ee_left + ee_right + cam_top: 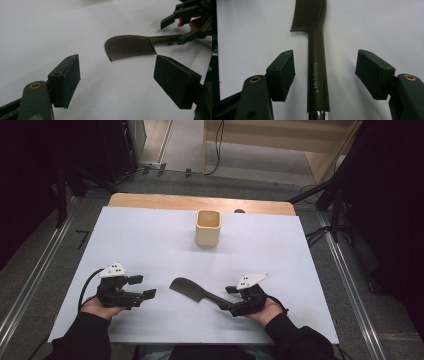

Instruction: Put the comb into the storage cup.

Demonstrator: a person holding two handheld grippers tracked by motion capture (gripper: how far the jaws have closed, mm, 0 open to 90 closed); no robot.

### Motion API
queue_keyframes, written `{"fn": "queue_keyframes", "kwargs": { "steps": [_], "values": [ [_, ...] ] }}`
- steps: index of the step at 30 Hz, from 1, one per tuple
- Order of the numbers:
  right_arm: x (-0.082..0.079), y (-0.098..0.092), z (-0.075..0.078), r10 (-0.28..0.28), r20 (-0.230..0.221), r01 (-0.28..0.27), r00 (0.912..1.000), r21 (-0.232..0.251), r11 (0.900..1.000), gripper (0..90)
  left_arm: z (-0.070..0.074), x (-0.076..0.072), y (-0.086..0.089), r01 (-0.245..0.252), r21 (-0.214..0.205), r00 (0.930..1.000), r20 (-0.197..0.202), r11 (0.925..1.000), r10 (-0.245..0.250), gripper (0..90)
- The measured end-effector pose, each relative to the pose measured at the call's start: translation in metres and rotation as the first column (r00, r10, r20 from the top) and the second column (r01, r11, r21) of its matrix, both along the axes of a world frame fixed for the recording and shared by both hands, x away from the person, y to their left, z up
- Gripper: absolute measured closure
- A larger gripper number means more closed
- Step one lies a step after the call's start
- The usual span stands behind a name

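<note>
One dark fine-toothed comb [317,62] lies between the spread right hand-held gripper [324,72] jaws, untouched.

White sheet [150,245] covers a wood table [200,201], w/ grey floor [190,150] around it. Metal rails [30,280] run at both sides. Dark stands [75,175] and cables [217,145] at the back; light is dim.

The comb [317,62] I reached for looked like dark matt plastic, smooth along the handle, with a shiny metal band [318,115] at its end. My gripper pads [66,80] were dull and rubbery. The table cover [150,245] was plain matt white, and the cup [208,227] pale wood.
</note>
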State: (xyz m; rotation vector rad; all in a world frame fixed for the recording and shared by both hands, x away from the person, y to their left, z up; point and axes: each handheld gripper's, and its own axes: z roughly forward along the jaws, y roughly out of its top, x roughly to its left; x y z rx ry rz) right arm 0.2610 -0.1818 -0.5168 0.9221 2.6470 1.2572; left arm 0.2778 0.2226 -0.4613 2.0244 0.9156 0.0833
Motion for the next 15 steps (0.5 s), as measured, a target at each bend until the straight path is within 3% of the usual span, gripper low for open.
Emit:
{"fn": "queue_keyframes", "kwargs": {
  "steps": [5, 15],
  "values": [
    [-0.0015, 0.0015, -0.0028, 0.008, 0.025, -0.007, 0.9997, -0.026, 0.9996, 33.3, -0.0001, 0.0000, 0.0000, -0.001, -0.003, 1.0000, -0.001, 1.0000, 0.001, 22.0],
    [-0.0056, 0.0014, -0.0030, 0.027, 0.058, -0.024, 0.9980, -0.045, 0.9987, 47.9, -0.0003, 0.0003, -0.0001, -0.002, -0.001, 1.0000, 0.000, 1.0000, 0.002, 22.0]
  ]
}}
